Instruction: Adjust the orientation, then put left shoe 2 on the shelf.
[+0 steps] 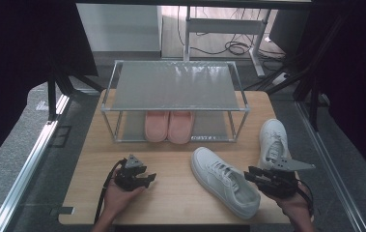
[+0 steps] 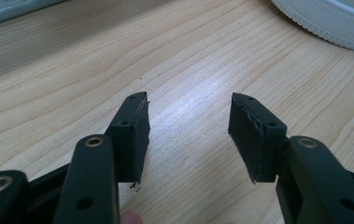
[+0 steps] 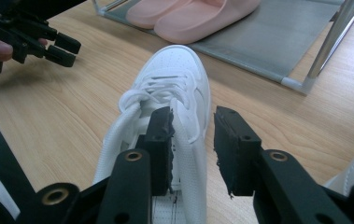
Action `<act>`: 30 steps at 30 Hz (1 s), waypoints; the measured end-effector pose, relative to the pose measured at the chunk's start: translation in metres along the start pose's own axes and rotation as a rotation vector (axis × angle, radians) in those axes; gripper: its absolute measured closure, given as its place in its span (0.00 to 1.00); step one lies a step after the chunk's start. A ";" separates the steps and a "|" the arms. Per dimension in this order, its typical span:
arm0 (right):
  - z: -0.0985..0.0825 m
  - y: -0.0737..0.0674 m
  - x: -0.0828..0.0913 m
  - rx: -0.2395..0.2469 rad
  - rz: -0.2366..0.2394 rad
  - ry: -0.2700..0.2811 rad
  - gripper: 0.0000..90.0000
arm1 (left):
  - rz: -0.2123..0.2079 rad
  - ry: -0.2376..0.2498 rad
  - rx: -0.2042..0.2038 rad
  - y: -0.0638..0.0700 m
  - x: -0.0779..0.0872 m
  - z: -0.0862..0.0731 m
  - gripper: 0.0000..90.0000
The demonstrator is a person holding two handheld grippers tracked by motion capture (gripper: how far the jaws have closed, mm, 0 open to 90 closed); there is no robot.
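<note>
On the wooden tabletop [image 1: 171,188], at about 5 o'clock from its centre, a white sneaker [image 1: 224,181] lies slanted, its toe pointing toward 11 o'clock and its heel toward the near edge. The right gripper [image 1: 249,175] is at the heel end of this sneaker, held by the person's right hand [image 1: 294,205]. In the right gripper view its two black fingers [image 3: 160,135] stand apart: one is over the padded collar of the sneaker [image 3: 165,107], the other is beside the outer wall of the shoe, over the wood. The pads do not press on the shoe, so the sneaker is released, not grasped.

A second white sneaker [image 1: 272,142] stands at 3 o'clock, near the right edge of the tabletop, toe toward the far side, apart from the first one.

At 7 o'clock the left gripper [image 1: 149,179] rests in the person's left hand [image 1: 120,198], pointing toward 3 o'clock. In the left gripper view its fingers [image 2: 132,130] are spread wide over bare wood with nothing between them; the white sole [image 2: 329,23] of the first sneaker is at 1 o'clock there.

At 12 o'clock a metal shoe rack [image 1: 175,87] stands on the tabletop. A pair of pink slippers [image 1: 168,125] sits side by side on its lower shelf.
</note>
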State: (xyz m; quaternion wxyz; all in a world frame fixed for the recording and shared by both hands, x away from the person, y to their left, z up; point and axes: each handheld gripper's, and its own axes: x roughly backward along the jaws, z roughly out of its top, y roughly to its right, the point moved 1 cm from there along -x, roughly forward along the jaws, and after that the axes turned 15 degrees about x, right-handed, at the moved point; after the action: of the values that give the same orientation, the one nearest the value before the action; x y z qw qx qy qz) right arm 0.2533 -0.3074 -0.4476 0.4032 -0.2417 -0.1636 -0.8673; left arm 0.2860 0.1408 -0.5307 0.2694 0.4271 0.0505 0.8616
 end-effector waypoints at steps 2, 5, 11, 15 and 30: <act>0.000 0.000 -0.001 0.001 0.004 -0.006 0.73 | 0.001 -0.001 0.000 0.000 0.000 0.000 0.54; 0.002 -0.002 -0.002 0.013 0.012 -0.007 0.71 | 0.002 -0.001 -0.002 -0.001 0.001 -0.001 0.54; 0.004 -0.006 -0.010 0.037 0.026 -0.031 0.65 | 0.005 0.006 0.003 -0.001 0.003 -0.001 0.54; 0.002 -0.007 -0.019 0.036 0.030 -0.059 0.63 | 0.007 0.003 0.002 -0.001 0.002 -0.001 0.54; 0.004 -0.005 -0.050 0.045 0.015 -0.125 0.62 | 0.007 0.006 0.003 -0.002 0.004 -0.001 0.54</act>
State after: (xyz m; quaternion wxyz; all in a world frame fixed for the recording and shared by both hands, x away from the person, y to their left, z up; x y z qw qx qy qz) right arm 0.2783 -0.2710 -0.4720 0.4040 -0.2873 -0.2060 -0.8437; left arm 0.2842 0.1443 -0.5292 0.2654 0.4252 0.0511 0.8638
